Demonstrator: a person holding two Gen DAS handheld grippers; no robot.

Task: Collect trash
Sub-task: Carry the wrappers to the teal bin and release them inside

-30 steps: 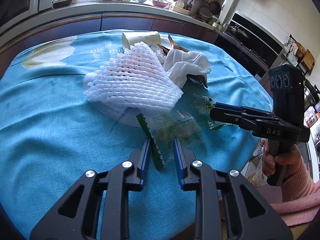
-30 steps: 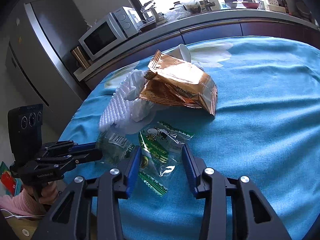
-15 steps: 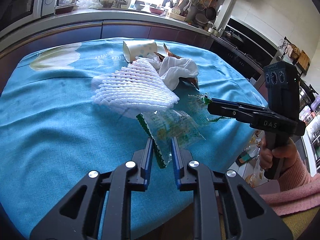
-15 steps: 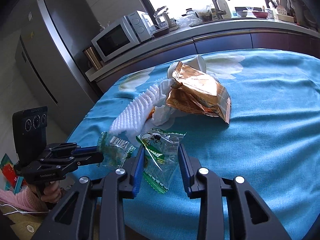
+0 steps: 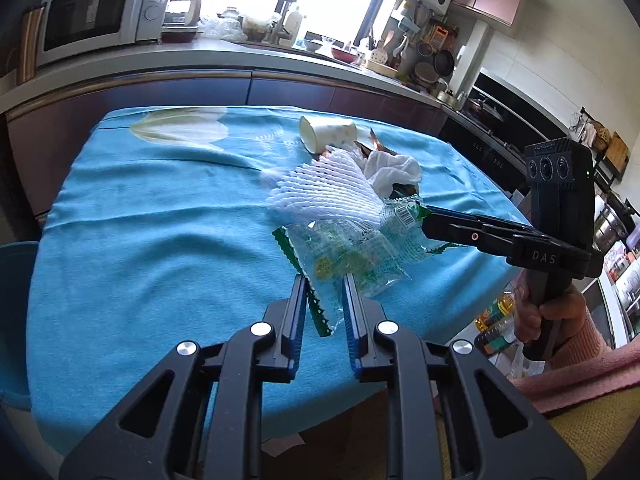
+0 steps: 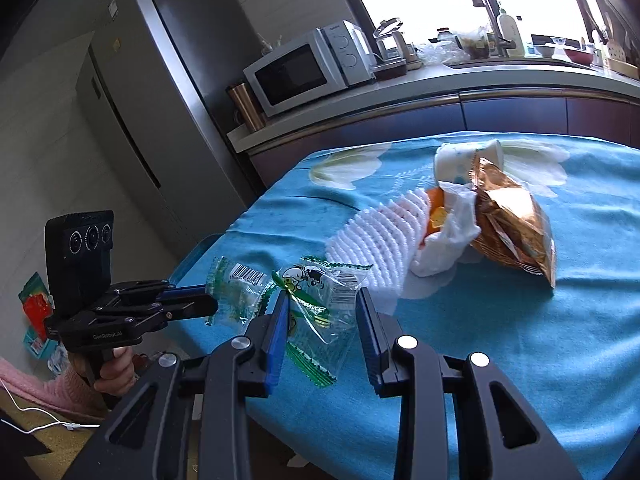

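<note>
Both grippers hold clear, green-printed plastic wrappers above the near edge of the teal-clothed table (image 5: 160, 220). My left gripper (image 5: 324, 280) is shut on one wrapper (image 5: 348, 256), which sticks out forward between its blue pads. In the right wrist view that gripper (image 6: 212, 304) comes in from the left with its barcoded wrapper (image 6: 240, 292). My right gripper (image 6: 320, 296) is shut on a second, puffed wrapper (image 6: 316, 320). From the left wrist view, the right gripper (image 5: 426, 220) reaches in from the right with this wrapper (image 5: 400, 220).
A pile lies mid-table: a white foam fruit net (image 5: 324, 188), a crumpled tissue (image 5: 392, 170), a tipped paper cup (image 5: 326, 134), a copper snack bag (image 6: 512, 220) and orange peel (image 6: 436, 212). Behind are a counter, a microwave (image 6: 308, 68) and a fridge (image 6: 168, 92). Bottles (image 5: 496, 320) stand on the floor.
Both grippers have drawn back and up from the pile, each carrying its wrapper off the cloth. The right jaws have narrowed a little around their wrapper.
</note>
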